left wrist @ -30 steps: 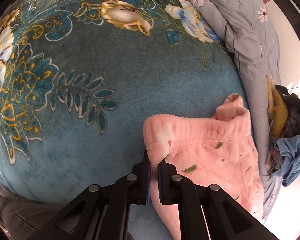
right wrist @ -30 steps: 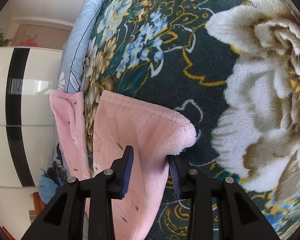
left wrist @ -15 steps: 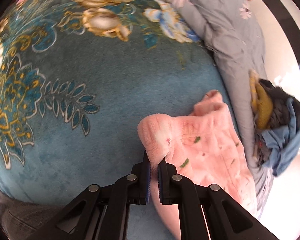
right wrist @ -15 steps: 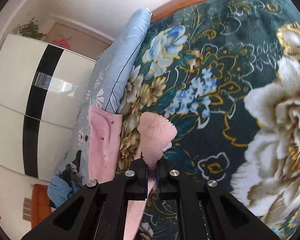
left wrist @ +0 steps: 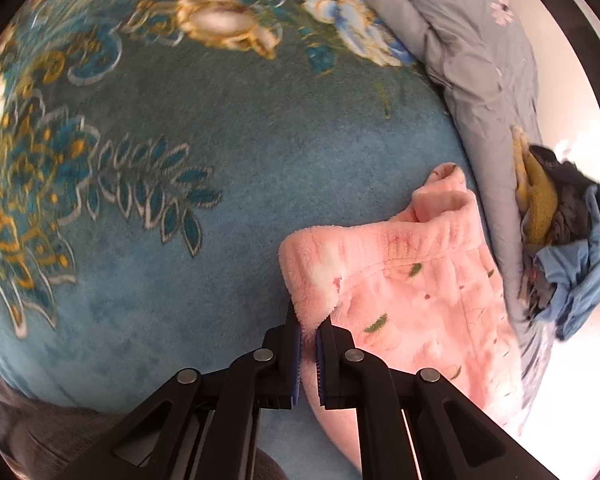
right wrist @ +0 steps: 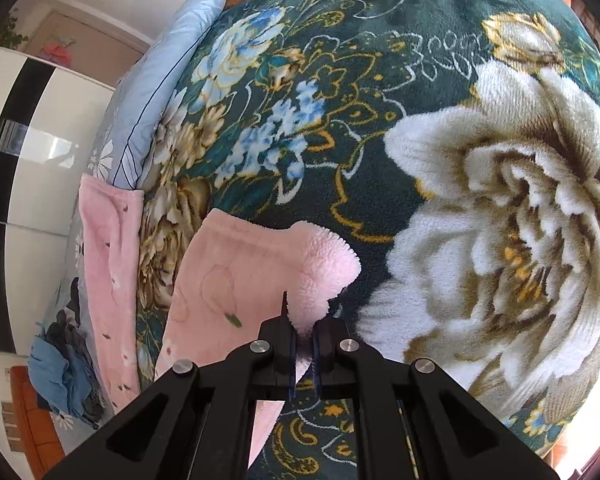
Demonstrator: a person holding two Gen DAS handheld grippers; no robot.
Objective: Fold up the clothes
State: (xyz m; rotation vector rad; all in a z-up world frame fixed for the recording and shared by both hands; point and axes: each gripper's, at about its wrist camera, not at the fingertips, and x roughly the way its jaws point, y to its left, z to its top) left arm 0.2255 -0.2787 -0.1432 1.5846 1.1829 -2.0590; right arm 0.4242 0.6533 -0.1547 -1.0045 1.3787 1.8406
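- Your left gripper (left wrist: 308, 354) is clamped on a corner of the pink fleece garment (left wrist: 412, 300), at its ribbed band.
- Your right gripper (right wrist: 304, 350) pinches another fluffy corner of the same garment; its jaws closed on the fabric within the last second.
- The garment lies on the floral blanket (right wrist: 440, 168), its far edge beside the grey-blue quilt (left wrist: 480, 64).
- A heap of dark clothes (left wrist: 560, 240) sits on that quilt.

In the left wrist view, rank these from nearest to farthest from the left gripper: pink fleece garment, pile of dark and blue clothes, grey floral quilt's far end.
1. Pink fleece garment, pinched in the left gripper.
2. Pile of dark and blue clothes, right edge.
3. Grey floral quilt's far end, top right.
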